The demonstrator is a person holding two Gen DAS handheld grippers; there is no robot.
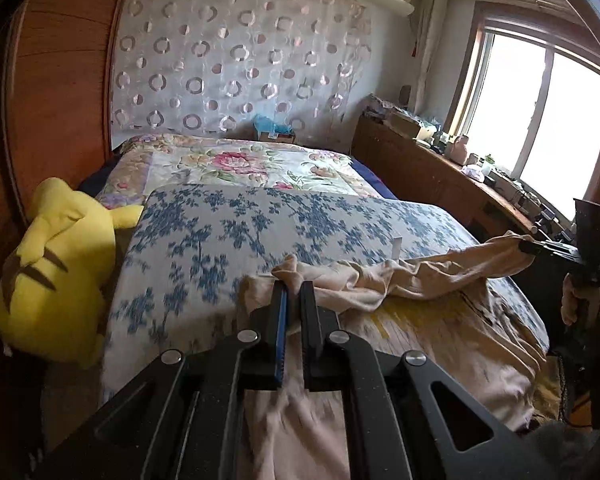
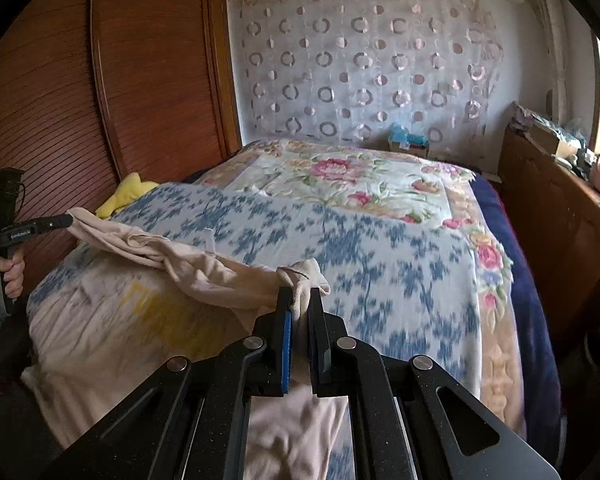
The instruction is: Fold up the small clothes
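a beige garment (image 1: 400,280) is held stretched above a bed (image 1: 236,240) between two grippers. in the left wrist view, the left gripper (image 1: 292,286) is seen in the near centre with its jaws closed on one bunched corner of the cloth, a fold of which is pinched between the blue pads and spills over the fingertips. from there the cloth runs to the right as a wrinkled band to the right gripper (image 1: 530,246), whose jaws are clamped on the far corner; that gripper is carried by a hand (image 1: 576,300) at the right edge. the lower part of the garment hangs down over the near edge of the bed, and a faded yellow print (image 1: 412,316) is seen on it.

in the right wrist view the same arrangement is mirrored: the right gripper (image 2: 300,296) is closed on a corner of the garment (image 2: 172,256), and the left gripper (image 2: 66,220) is seen at the far left with a hand (image 2: 8,276) wrapped round its handle.

the bed is covered by a white cloth with a blue leaf pattern (image 1: 260,232) on the near half and a floral quilt (image 1: 240,164) on the far half. a yellow plush toy (image 1: 56,272) is lying at the left edge of the bed, against a wooden wardrobe (image 1: 60,80). a curtain with ring patterns (image 1: 240,60) is hung on the far wall, and a cluttered wooden cabinet (image 1: 428,168) stands under the window (image 1: 540,108) at the right.
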